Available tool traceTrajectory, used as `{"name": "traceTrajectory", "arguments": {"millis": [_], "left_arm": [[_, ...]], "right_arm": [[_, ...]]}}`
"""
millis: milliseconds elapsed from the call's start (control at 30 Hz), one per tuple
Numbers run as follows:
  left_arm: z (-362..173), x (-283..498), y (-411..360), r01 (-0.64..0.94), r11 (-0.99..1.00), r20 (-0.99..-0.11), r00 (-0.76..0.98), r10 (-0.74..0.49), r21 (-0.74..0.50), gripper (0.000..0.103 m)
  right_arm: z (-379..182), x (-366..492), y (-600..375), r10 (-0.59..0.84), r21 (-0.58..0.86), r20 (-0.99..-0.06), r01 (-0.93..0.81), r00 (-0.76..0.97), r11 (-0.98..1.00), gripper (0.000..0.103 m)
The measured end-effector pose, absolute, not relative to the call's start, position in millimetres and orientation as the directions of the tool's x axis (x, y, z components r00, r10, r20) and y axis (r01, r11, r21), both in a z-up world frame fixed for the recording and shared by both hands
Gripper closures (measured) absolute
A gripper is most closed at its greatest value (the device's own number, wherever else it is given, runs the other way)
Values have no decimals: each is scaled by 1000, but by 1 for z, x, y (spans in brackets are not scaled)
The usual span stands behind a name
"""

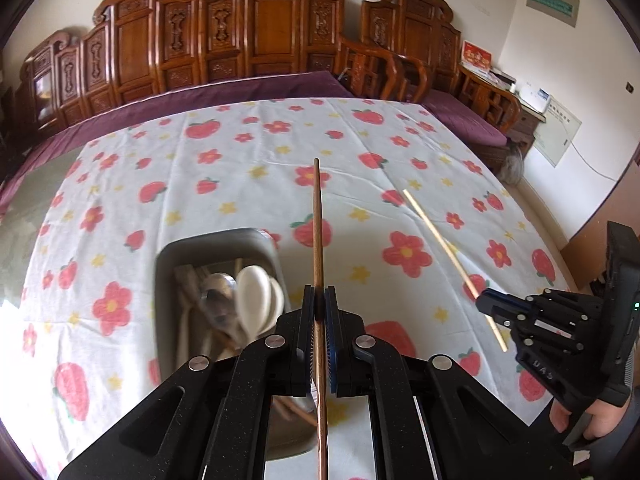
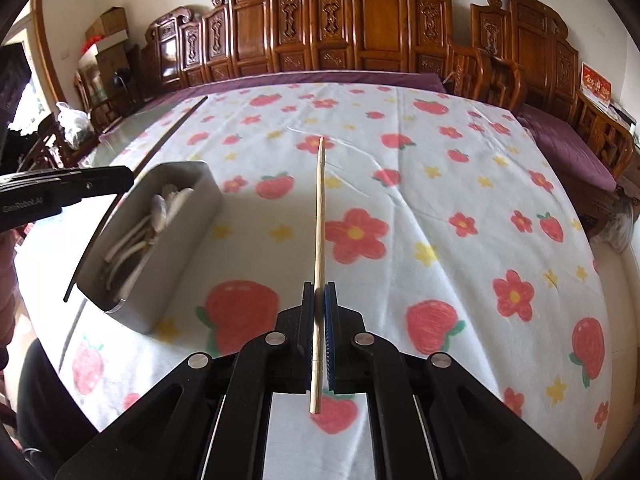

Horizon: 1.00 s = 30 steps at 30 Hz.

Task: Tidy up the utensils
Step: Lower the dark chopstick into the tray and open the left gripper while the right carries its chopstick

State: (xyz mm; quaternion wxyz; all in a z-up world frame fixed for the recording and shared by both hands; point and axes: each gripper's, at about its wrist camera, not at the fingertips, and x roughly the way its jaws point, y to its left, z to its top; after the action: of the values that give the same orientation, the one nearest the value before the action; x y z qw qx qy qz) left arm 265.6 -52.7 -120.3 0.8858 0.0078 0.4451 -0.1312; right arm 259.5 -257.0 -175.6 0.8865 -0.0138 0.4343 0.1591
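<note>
Now, bench: we see a wide flat top under a soft white cloth printed with red strawberries, red flowers and small yellow stars, creased in long folds.
Carved screen: we see dark reddish wooden panels with scrolled tops along the far wall, a purple cushioned seat at its foot.
Metal tray: we see a grey rectangular tin with rounded corners, matte walls, lying on the cloth to the left of our right tool; its long axis runs away from us.
Spoons: we see smooth white spoons with oval bowls piled in the tray, handles along its length; a shinier one is among them, blurred.
Left gripper: our black jaws are clamped on the dark chopstick, over the tray's right edge.
Dark chopstick: thin, straight, brown wood; it points away from us along the jaws, lifted clear of the cloth.
Right gripper: our jaws are closed on the pale chopstick.
Pale chopstick: slim light bamboo, square at the near end; it points forward and away, raised off the cloth, well right of the tray.
In the way: nothing lies between either stick and the tray.
</note>
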Motion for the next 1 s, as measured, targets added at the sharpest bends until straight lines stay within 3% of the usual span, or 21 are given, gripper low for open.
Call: {"name": "traceTrajectory", "arguments": {"millis": [533, 1000], "left_arm": [[-154, 276, 11, 119, 987, -822, 547, -156, -108, 99], [-189, 290, 9, 157, 985, -866, 478, -144, -77, 99]], "right_arm": [[-155, 252, -214, 345, 143, -751, -371, 563, 917, 97], [-156, 250, -206, 358, 142, -755, -395, 550, 908, 97]]}}
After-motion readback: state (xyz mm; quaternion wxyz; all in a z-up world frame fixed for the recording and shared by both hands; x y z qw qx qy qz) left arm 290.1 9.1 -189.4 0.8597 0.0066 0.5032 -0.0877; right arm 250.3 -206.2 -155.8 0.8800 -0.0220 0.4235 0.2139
